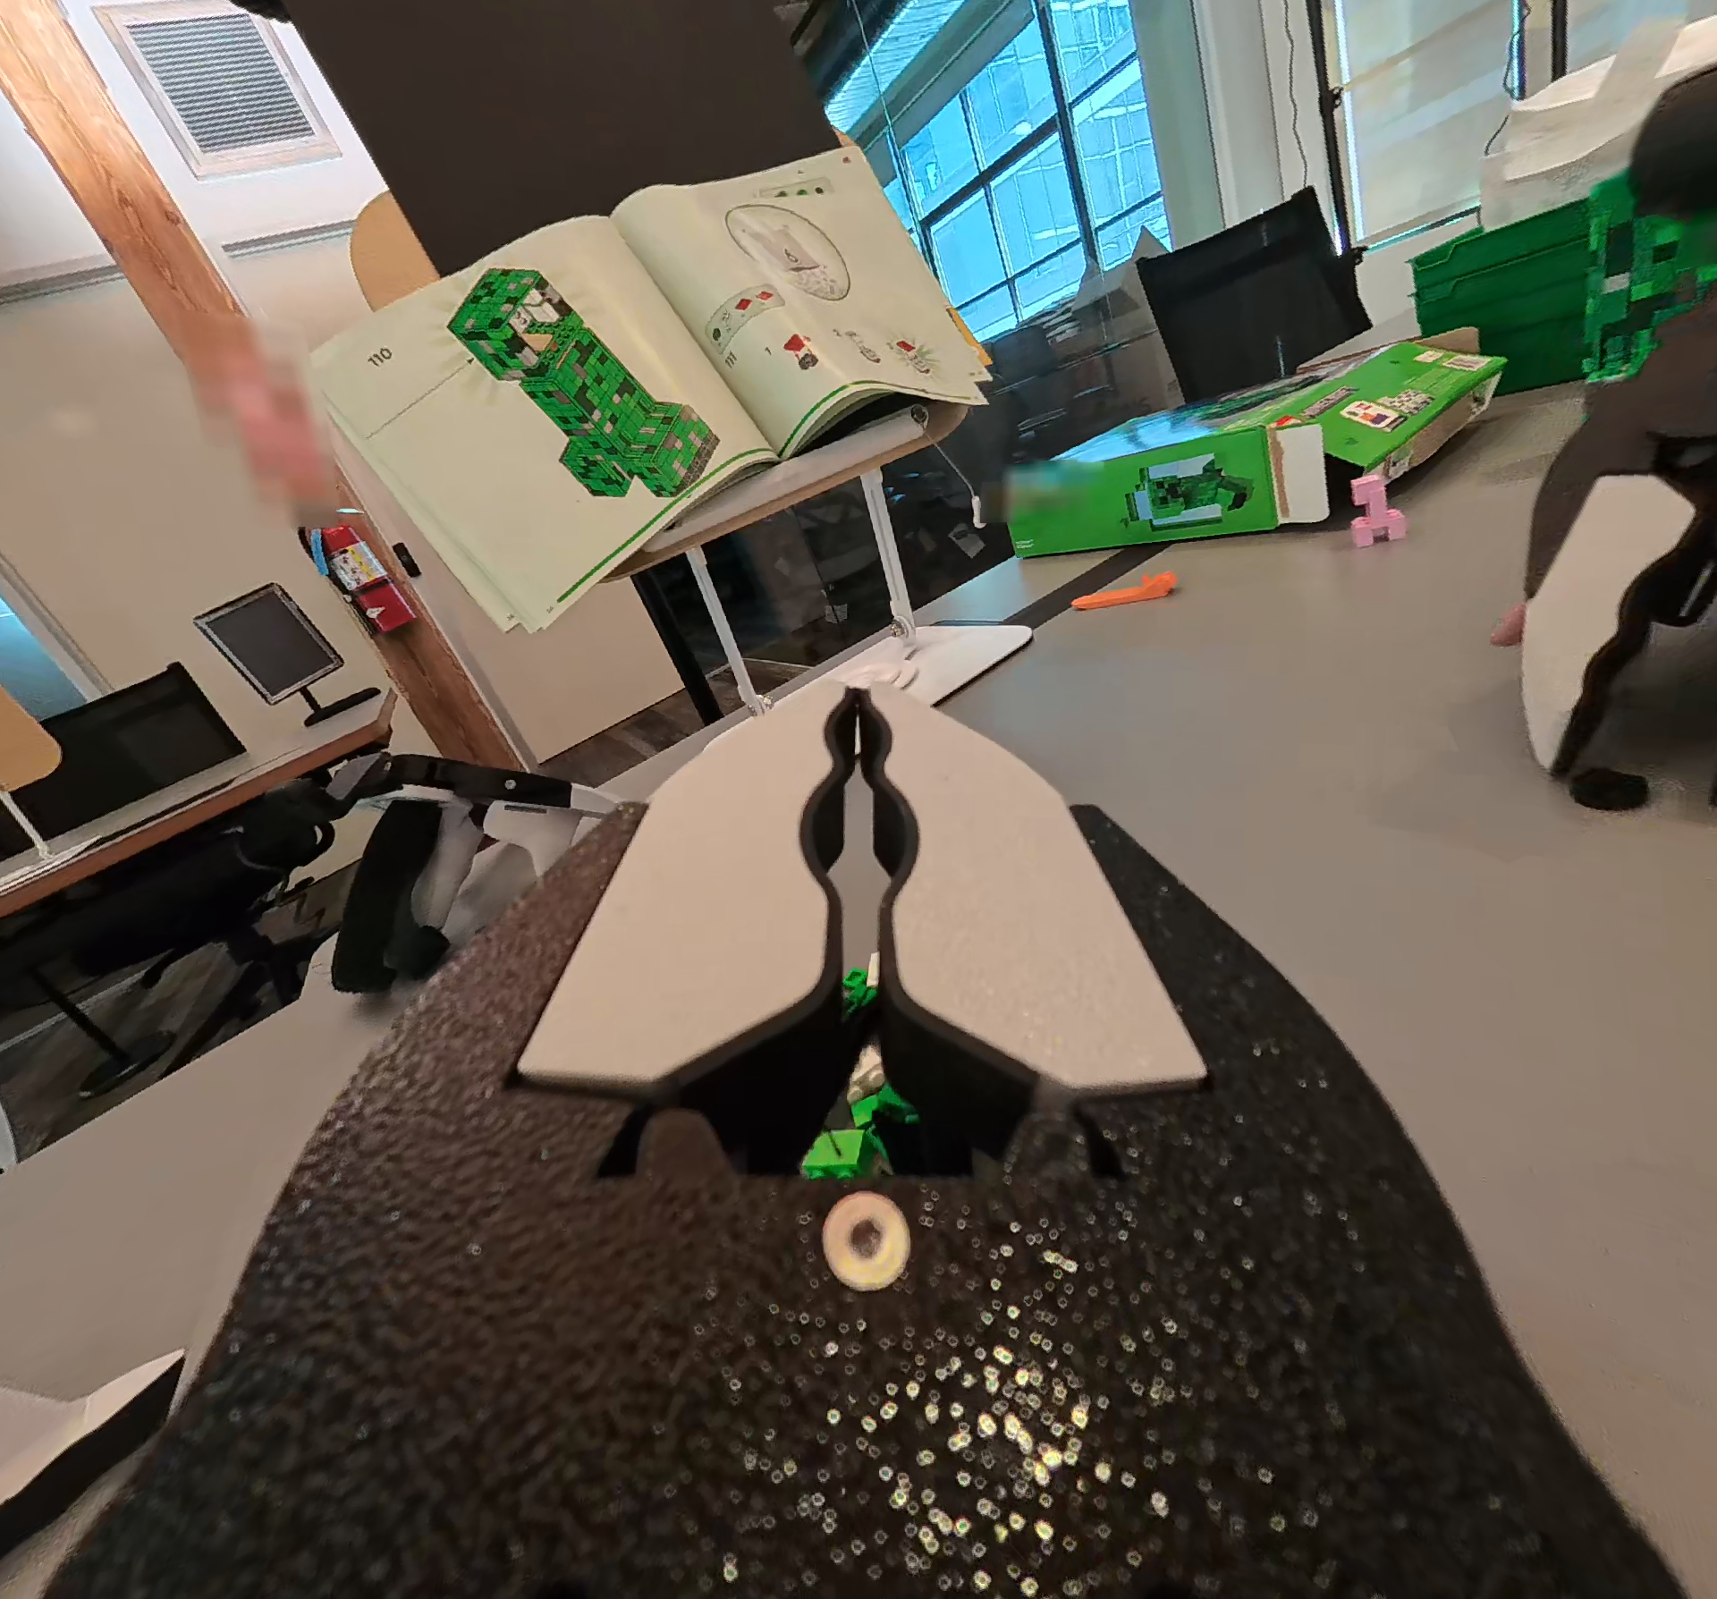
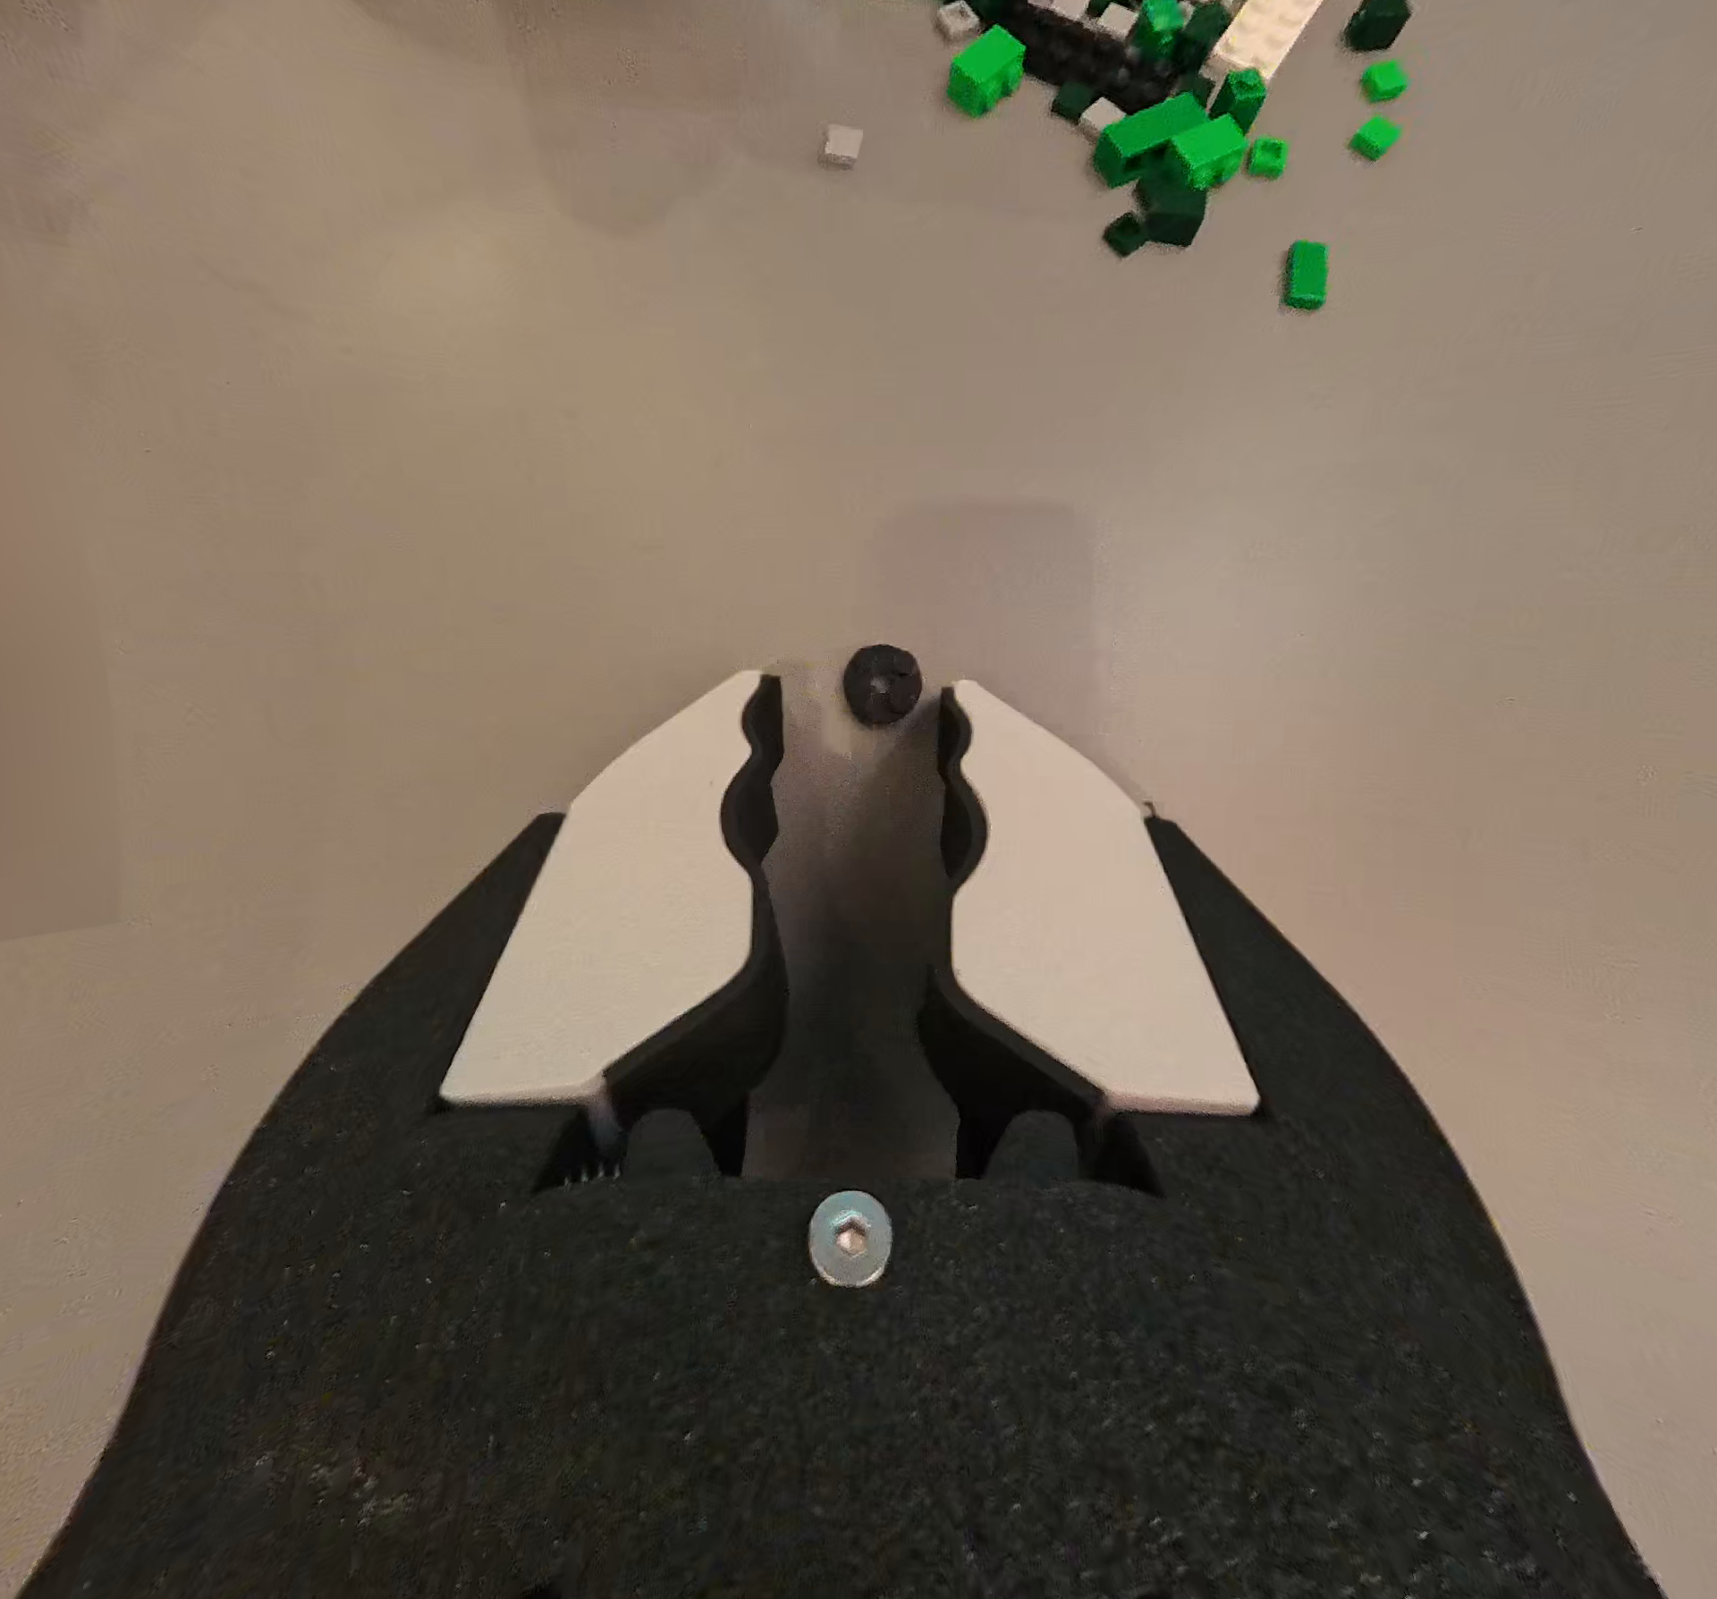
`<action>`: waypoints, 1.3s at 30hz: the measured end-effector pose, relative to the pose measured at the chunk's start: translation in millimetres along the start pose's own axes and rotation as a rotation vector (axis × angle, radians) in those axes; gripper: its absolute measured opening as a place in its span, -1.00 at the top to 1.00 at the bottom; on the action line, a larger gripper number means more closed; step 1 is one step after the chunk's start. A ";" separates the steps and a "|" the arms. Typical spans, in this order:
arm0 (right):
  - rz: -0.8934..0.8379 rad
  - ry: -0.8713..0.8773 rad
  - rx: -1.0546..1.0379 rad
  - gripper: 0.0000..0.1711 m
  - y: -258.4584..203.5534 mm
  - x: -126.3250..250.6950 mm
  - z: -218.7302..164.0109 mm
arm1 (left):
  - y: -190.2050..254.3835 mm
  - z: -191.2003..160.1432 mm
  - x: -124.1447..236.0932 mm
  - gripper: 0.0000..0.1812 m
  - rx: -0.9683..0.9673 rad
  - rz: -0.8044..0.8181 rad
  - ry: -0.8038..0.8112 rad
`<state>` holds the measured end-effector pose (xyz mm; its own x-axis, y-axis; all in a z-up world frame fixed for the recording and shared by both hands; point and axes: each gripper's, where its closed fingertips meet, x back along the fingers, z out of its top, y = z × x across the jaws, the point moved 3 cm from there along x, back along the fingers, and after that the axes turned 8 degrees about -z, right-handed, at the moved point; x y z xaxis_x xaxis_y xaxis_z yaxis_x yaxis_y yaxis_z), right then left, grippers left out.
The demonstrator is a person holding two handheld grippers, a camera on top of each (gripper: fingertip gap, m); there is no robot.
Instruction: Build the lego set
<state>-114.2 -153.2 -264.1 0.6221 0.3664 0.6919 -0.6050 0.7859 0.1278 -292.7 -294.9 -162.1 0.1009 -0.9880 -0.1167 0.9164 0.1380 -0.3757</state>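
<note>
My left gripper [image 1: 859, 704] is shut, raised over the grey table [image 1: 1254, 811], and nothing shows between its fingertips. A few green bricks [image 1: 850, 1132] show below it through the gap at the finger roots. My right gripper [image 2: 857, 690] is open and points down at the table [image 2: 465, 439]. A small round black piece [image 2: 881, 686] lies on the table between its fingertips, and neither pad touches it. In the left wrist view one white finger [image 1: 1598, 607] of the right gripper stands at the far right with that black piece [image 1: 1607, 788] under it. A pile of green, black, white and red bricks [image 2: 1143, 40] lies farther off.
An open instruction booklet [image 1: 595, 384] rests on a white stand. A green box [image 1: 1171, 486], a pink figure [image 1: 1375, 514] and an orange tool [image 1: 1124, 593] lie beyond. Green trays [image 1: 1505, 300] and a green blocky model [image 1: 1635, 281] are at the far right. My hands' fingertips stand some 25 cm from each other.
</note>
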 end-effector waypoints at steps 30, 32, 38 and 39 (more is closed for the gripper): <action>-0.370 0.813 -0.159 0.74 64.4 66.8 40.9 | 1.9 -1.0 -1.1 1.00 -0.032 0.002 -0.010; -0.580 0.948 -0.226 0.80 82.6 88.6 34.8 | 1.0 -0.7 -0.7 1.00 -0.029 0.007 -0.007; -0.746 0.893 -0.308 0.85 104.1 96.2 19.6 | -0.4 -0.3 -0.1 1.00 -0.035 0.018 -0.006; -0.747 0.889 -0.302 0.86 103.6 95.6 19.9 | -2.1 -0.4 0.5 1.00 -0.042 0.029 -0.011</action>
<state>-127.3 -46.6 -170.6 0.9671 -0.1075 -0.2307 0.1186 0.9923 0.0347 -294.6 -295.7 -161.7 0.1315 -0.9843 -0.1177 0.8959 0.1688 -0.4108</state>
